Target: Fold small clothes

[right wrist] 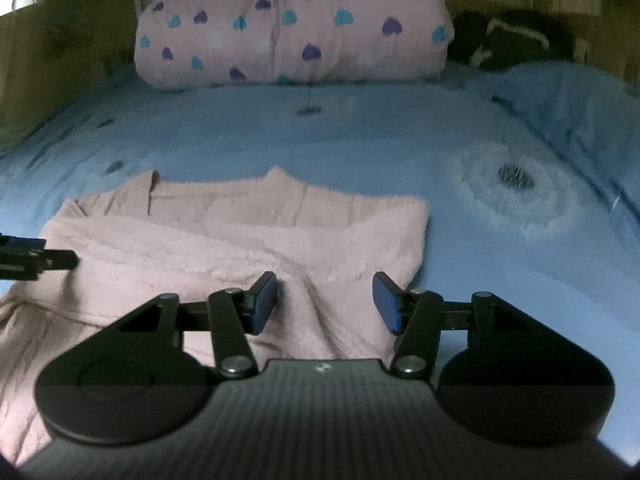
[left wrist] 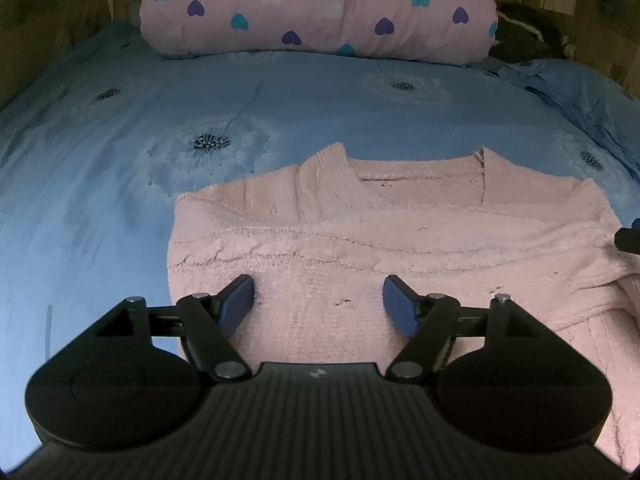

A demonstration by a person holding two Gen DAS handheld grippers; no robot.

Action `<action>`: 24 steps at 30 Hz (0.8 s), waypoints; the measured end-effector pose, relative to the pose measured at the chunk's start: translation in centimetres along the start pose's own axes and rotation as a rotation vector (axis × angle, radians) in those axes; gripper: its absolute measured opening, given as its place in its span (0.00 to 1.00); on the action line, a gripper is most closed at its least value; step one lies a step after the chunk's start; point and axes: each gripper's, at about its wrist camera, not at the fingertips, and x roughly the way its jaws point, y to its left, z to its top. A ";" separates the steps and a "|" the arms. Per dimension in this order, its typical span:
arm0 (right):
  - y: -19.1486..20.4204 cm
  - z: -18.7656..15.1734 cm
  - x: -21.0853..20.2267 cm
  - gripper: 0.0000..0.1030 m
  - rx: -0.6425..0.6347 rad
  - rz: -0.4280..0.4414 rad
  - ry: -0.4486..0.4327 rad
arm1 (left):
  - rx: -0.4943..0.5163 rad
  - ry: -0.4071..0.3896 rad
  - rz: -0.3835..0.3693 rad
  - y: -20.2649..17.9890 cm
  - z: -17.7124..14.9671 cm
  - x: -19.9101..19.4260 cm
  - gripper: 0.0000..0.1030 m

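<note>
- Both grippers are seen parted and empty: the left gripper (left wrist: 319, 302) is held wide over the near left part of the pink sweater (left wrist: 360, 240), the right gripper (right wrist: 325, 302) over its near right part, nothing pinched.
- Spread on the blue bedspread (left wrist: 120, 140), the sweater is laid with sleeves folded in, collar farthest.
- Beyond the collar, a heart-print pillow (left wrist: 320, 8) is seen.
</note>
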 end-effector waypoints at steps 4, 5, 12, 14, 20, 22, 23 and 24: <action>1.2 0.3 -1.1 0.53 -0.041 0.059 0.008 | -0.017 0.014 0.001 0.7 -0.3 -0.4 0.75; 1.6 0.2 -1.4 0.53 -0.064 0.075 0.018 | -0.016 0.017 0.003 0.9 -0.4 -0.5 0.75; 3.0 -1.3 -1.2 0.52 -0.220 0.014 0.086 | -0.027 0.030 0.009 1.5 -0.8 -0.7 0.75; 2.8 -1.5 -0.8 0.52 -0.234 -0.016 0.116 | -0.026 0.029 0.012 1.5 -0.8 -0.7 0.75; 2.7 -2.1 -0.6 0.19 -0.289 -0.075 0.150 | -0.022 0.031 0.015 1.5 -0.8 -0.6 0.75; 3.3 -1.7 -1.5 0.18 -0.332 -0.141 0.076 | -0.024 0.031 0.014 1.5 -0.8 -0.6 0.75; 3.5 -1.4 -2.0 0.18 -0.338 -0.176 0.035 | -0.024 0.031 0.015 1.5 -0.8 -0.6 0.75; 3.3 -1.1 -2.4 0.18 -0.326 -0.197 0.001 | -0.023 0.031 0.015 1.5 -0.8 -0.6 0.75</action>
